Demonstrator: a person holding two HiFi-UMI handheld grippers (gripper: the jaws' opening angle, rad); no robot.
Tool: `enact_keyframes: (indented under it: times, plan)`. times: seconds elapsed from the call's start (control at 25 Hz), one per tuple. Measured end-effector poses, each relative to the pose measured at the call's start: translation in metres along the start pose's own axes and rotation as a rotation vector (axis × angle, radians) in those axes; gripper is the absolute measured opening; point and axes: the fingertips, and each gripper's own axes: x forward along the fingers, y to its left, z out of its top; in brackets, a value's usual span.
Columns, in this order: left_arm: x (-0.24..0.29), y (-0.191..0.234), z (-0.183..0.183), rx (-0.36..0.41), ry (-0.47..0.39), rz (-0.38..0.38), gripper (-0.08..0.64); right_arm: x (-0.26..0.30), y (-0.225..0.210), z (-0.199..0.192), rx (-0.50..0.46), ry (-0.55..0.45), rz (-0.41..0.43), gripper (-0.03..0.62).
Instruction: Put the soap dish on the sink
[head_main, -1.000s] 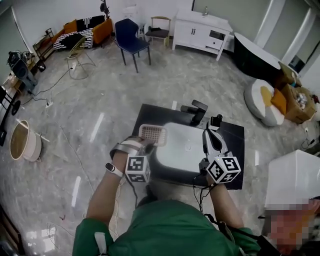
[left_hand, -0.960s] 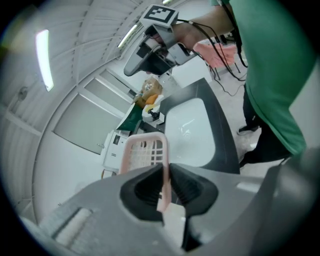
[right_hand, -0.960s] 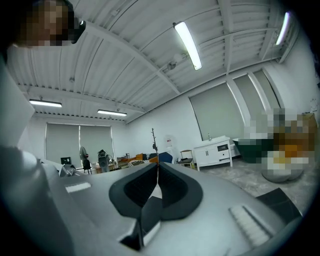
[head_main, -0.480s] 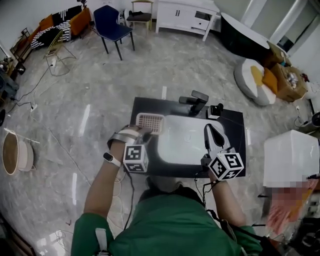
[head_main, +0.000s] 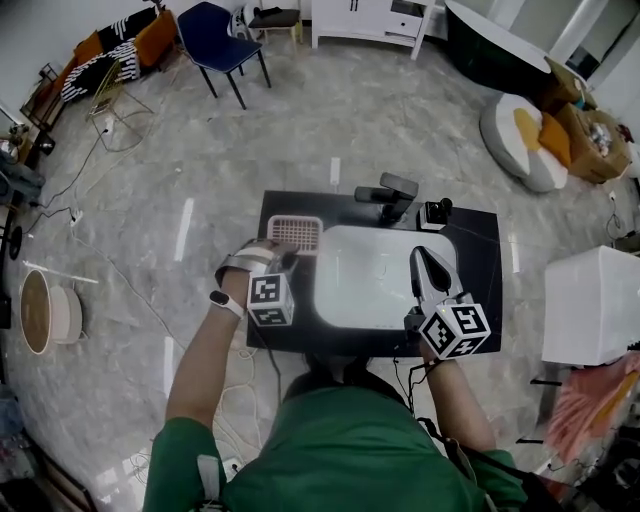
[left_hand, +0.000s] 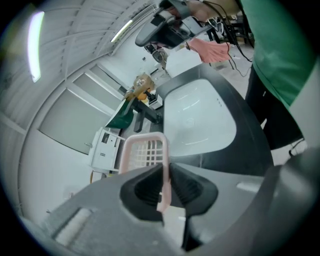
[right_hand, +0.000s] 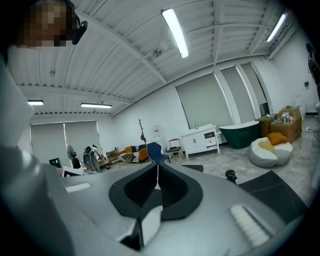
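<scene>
Your left gripper (head_main: 288, 258), clamped on the soap dish (head_main: 297, 230), has reached the sink's (head_main: 365, 280) far-left corner. Lowering looks next; your right gripper (head_main: 422, 256) stays pressed together, empty.

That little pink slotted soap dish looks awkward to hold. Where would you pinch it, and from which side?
By its thin rim, from the person's side. The soap dish is a shallow grid tray, so only that narrow edge fits between two jaws. The left gripper is shut on the near rim, the tray sticking out ahead, left of the sink basin.
</scene>
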Motion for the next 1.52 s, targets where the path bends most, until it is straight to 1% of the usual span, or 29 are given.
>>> enact_keyframes:
  times: [0.16,0.36,0.64,0.88,1.04,1.24,1.4,1.52]
  plan:
    - [0.025,0.011,-0.003,-0.024,0.009,-0.024,0.043,0.009,-0.020,0.000,0.015,0.005,0.001,0.006]
    - [0.069,0.025,-0.009,-0.037,-0.005,-0.048,0.043,0.023,-0.041,-0.010,0.032,0.033,-0.007,0.006]
    - [0.134,0.024,-0.036,-0.056,0.037,-0.158,0.044,0.039,-0.067,-0.021,0.039,0.076,-0.038,0.006]
    - [0.177,0.028,-0.058,-0.052,0.061,-0.199,0.046,0.046,-0.090,-0.028,0.036,0.090,-0.078,0.006]
    - [0.194,0.029,-0.067,-0.068,0.071,-0.223,0.046,0.046,-0.098,-0.031,0.042,0.093,-0.100,0.006]
    - [0.204,0.029,-0.072,-0.051,0.083,-0.223,0.054,0.047,-0.101,-0.035,0.046,0.099,-0.112,0.006]
    - [0.203,0.036,-0.074,-0.079,0.077,-0.188,0.063,0.049,-0.100,-0.038,0.045,0.103,-0.111,0.006]
    - [0.193,0.040,-0.071,-0.105,0.055,-0.159,0.064,0.051,-0.098,-0.037,0.040,0.101,-0.106,0.006]
